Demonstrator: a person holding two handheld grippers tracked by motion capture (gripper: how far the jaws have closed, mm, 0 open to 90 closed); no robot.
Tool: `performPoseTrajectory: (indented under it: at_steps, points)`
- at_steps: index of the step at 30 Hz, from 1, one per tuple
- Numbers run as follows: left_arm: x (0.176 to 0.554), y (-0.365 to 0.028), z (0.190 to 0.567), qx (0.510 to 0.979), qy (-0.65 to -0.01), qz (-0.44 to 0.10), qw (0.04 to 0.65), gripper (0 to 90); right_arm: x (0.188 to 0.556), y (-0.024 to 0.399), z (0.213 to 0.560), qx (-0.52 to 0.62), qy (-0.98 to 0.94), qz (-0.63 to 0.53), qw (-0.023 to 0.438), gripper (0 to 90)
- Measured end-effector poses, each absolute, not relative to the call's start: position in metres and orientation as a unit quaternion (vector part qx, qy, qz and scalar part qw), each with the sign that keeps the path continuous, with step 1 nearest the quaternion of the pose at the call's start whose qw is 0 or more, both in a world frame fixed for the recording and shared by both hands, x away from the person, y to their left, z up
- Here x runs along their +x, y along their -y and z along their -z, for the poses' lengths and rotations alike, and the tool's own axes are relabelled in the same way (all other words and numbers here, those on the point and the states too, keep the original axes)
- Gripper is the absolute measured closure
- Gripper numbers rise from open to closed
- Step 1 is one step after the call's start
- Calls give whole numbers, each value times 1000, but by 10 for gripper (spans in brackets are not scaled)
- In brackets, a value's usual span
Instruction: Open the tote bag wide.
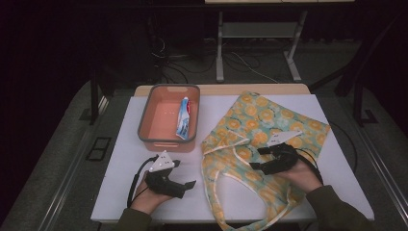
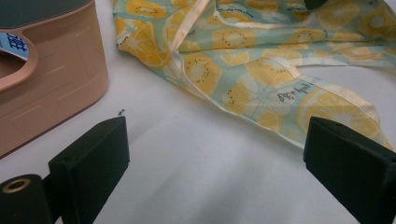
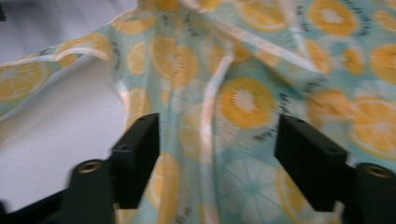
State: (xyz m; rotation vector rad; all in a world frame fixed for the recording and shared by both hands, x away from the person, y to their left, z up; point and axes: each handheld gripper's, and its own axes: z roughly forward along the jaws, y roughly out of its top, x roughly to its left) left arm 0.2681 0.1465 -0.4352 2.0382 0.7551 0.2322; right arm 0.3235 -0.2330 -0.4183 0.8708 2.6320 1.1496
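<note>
A fabric tote bag [image 1: 260, 130] printed with orange slices on pale green lies flat on the right half of the white table, handles [image 1: 216, 192] toward the front edge. My right gripper [image 1: 257, 159] hovers over the bag's lower middle, jaws apart with nothing pinched; in the right gripper view the bag's cloth [image 3: 243, 102] and a handle strap [image 3: 208, 130] lie beyond the open jaws. My left gripper [image 1: 185, 175] rests near the front of the table, left of the bag, open over bare table [image 2: 205, 158].
An orange plastic bin [image 1: 168, 118] stands at the back left of the table, holding a toothpaste tube [image 1: 184, 118]; the bin wall [image 2: 51, 98] is close on the left in the left gripper view. The table's front edge is just below both hands.
</note>
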Motion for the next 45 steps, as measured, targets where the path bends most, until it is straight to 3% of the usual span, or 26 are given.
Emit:
performPoseTrajectory:
  at_steps: [6,12,15,16,19,20,21,24,25,27,34,39,45]
  points:
    - [268,-147,435,829,-306,-94,459,56,332,216,439,276,-896,-343,62,169]
    - [268,-147,435,828,-306,-94,460,56,335,212,449,272,-904,-320,77,177]
    - [268,-147,435,829,-306,-94,458,56,336,215,448,281,-899,-325,83,277]
    - [268,-146,435,829,-305,-94,458,56,338,220,447,287,-895,-330,91,398]
    - [268,-146,436,830,-306,-94,457,56,341,225,447,300,-888,-334,96,550]
    - [268,-146,436,830,-306,-94,457,56,341,225,447,300,-888,-334,96,550]
    - [268,-146,436,830,-306,-93,457,56,344,229,447,307,-884,-339,97,640]
    - [268,-146,436,830,-306,-93,457,56,346,231,447,312,-882,-341,98,708]
    - [268,-146,436,830,-306,-93,457,56,347,233,447,318,-879,-341,102,800]
    - [268,-146,436,830,-306,-93,457,56,348,234,448,322,-877,-342,99,869]
    - [268,-146,435,830,-305,-93,458,56,344,233,444,333,-868,-360,80,891]
    - [268,-147,435,829,-304,-93,459,56,335,226,430,321,-865,-375,90,890]
    - [268,-146,436,830,-304,-92,458,56,351,240,409,349,-839,-401,117,891]
